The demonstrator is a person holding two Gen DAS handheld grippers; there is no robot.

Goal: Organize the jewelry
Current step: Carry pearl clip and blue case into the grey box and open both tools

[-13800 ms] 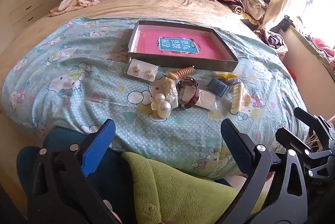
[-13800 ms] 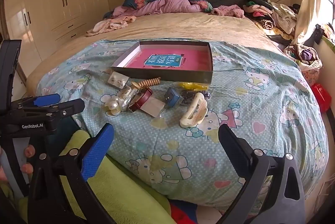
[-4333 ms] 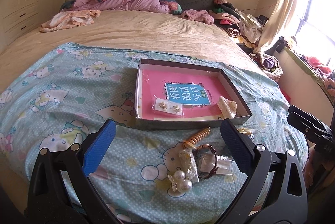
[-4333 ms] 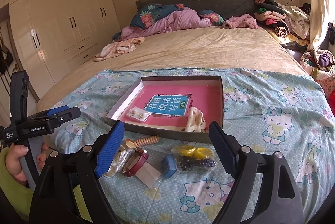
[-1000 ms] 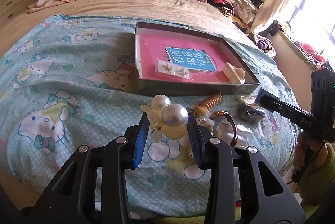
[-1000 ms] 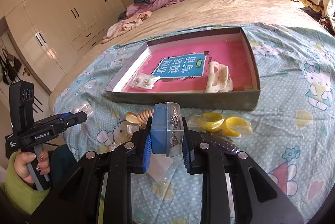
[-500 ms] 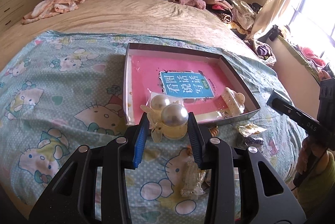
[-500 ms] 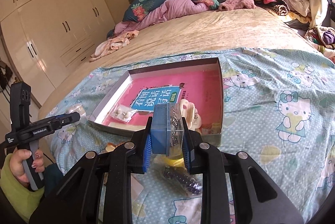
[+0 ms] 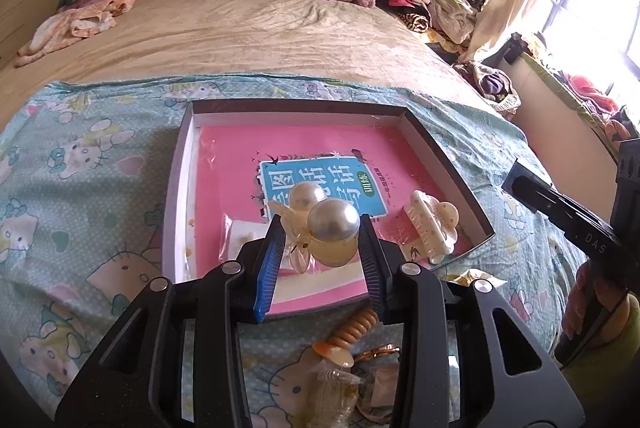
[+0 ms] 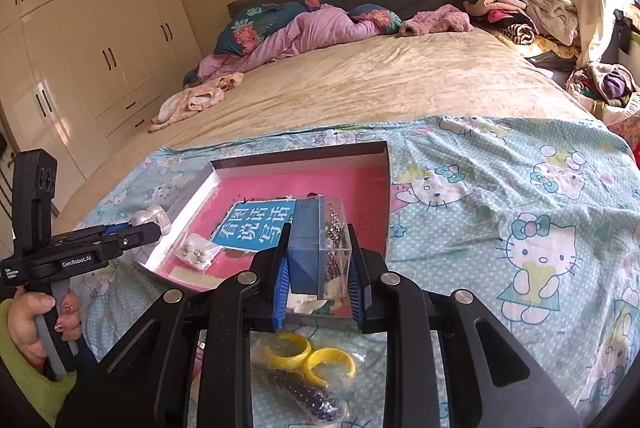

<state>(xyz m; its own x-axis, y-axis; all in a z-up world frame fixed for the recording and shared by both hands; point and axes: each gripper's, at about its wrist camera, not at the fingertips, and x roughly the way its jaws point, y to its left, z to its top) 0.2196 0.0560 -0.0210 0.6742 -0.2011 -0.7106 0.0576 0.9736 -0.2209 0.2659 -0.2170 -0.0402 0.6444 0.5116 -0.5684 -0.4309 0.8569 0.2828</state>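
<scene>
My left gripper is shut on a pearl hair clip with two big pearls, held over the near part of the shallow box with the pink book inside. In the box lie a cream claw clip and an earring card. My right gripper is shut on a small clear case with a blue insert, held over the box's near right corner. The left gripper with its pearls also shows at the left in the right wrist view.
On the Hello Kitty blanket before the box lie an amber spiral hair tie, a bagged pair of yellow rings and a dark beaded piece. Clothes pile at the bed's far right. Wardrobes stand left.
Both grippers have moved forward and up from the loose items toward the box, each still holding its item. The pearl clip and the clear case now hang over the box's near part.
</scene>
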